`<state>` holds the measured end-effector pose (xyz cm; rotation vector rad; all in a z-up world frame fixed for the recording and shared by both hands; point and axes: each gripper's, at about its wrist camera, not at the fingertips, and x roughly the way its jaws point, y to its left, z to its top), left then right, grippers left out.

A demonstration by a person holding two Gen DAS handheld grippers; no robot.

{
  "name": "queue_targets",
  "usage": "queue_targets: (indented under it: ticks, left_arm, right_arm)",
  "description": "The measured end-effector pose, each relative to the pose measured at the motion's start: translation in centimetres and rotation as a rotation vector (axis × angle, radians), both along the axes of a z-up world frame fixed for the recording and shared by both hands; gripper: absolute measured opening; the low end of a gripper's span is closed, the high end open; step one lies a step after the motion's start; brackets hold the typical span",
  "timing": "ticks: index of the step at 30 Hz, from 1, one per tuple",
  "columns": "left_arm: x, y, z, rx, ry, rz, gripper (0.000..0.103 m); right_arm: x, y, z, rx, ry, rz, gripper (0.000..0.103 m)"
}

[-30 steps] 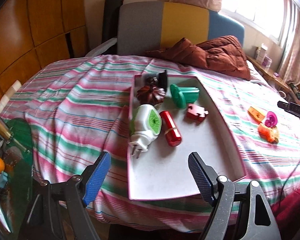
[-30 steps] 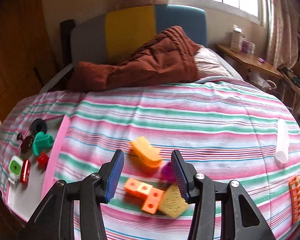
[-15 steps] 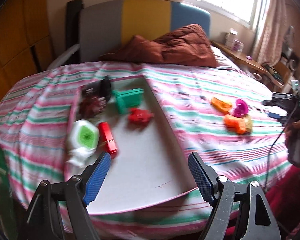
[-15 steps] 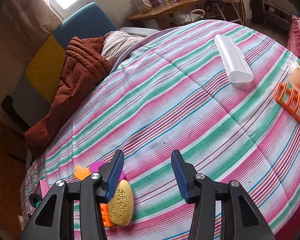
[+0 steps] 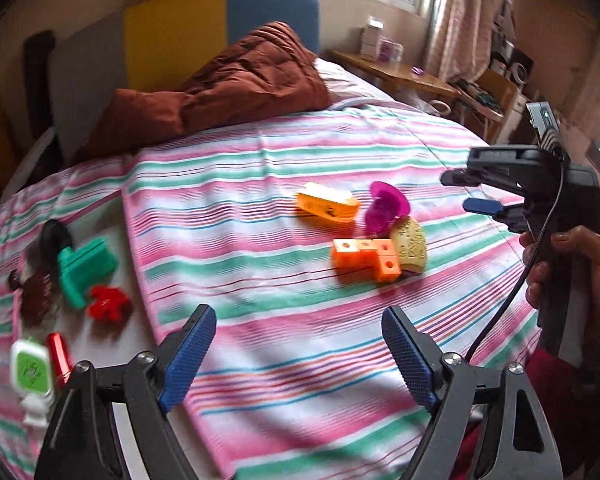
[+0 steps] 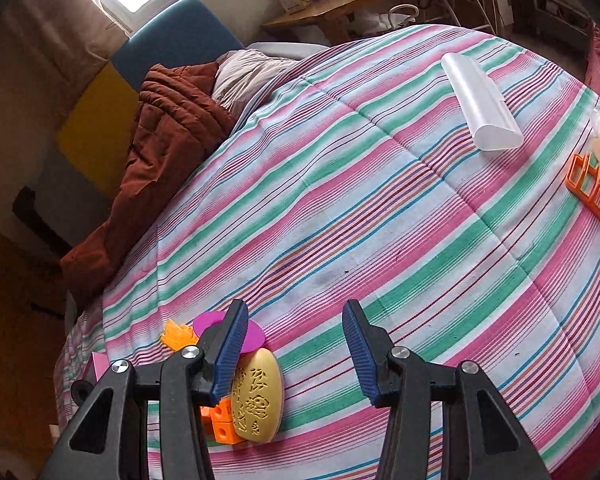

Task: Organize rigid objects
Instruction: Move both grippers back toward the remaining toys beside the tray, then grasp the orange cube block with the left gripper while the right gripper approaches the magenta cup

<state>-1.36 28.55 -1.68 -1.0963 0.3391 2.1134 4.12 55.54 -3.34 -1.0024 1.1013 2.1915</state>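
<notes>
On the striped bedspread lie an orange block cluster [image 5: 366,258], a yellow embossed oval [image 5: 410,248], a magenta dish [image 5: 386,208] and an orange flat piece [image 5: 326,202]. My left gripper [image 5: 298,354] is open and empty, near of them. The white tray [image 5: 140,344] at left holds a green piece [image 5: 86,270], a red puzzle piece [image 5: 108,304], a red cylinder [image 5: 59,354] and a green-white plug [image 5: 31,372]. My right gripper [image 6: 296,354] is open and empty; the oval [image 6: 256,394] lies by its left finger. It also shows in the left wrist view [image 5: 480,192].
A brown quilt [image 5: 228,80] lies at the headboard. A white tube [image 6: 480,102] and an orange rack [image 6: 592,188] lie on the bed's right side. A wooden desk [image 5: 396,74] stands by the window. A hand [image 5: 572,264] holds the right gripper.
The left wrist view has swung right, from the tray to the loose toys. The right gripper has moved slightly closer to the yellow oval.
</notes>
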Motion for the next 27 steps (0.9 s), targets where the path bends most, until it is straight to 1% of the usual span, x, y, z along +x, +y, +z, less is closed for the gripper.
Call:
queue_targets:
  ticks: [7,12,21,23,25,27]
  left_arm:
    - [-2.3,4.9,-2.0,-0.009,-0.066,-0.011,0.091]
    - [-3.6,7.6,-3.1,-0.023,-0.083,-0.014,0.094]
    - [-5.1,10.9,-6.2,-0.098,-0.118,-0.027,0.095]
    - [-5.5,11.1,-6.7,-0.09,-0.13,-0.023,0.098]
    - [-5.9,10.8,-6.8,-0.063,-0.153,-0.012,0.098]
    - [-6.0,10.3,-6.7,-0.035,-0.152,-0.012,0.092]
  right_arm:
    - [-0.7,-0.3,-0.2,-0.016,-0.004,0.03,0.049]
    - [-1.0,-0.2,-0.2,-0.031,0.005,0.04,0.049]
    - [-1.2,-0.1,-0.5,-0.06,0.009,0.049,0.05]
    - [-1.2,0.0,-0.6,-0.064,0.008,0.048,0.05]
    - [-1.2,0.0,-0.7,-0.064,0.005,0.046,0.05]
    - [-1.1,0.2,-0.8,-0.067,0.003,0.038,0.05]
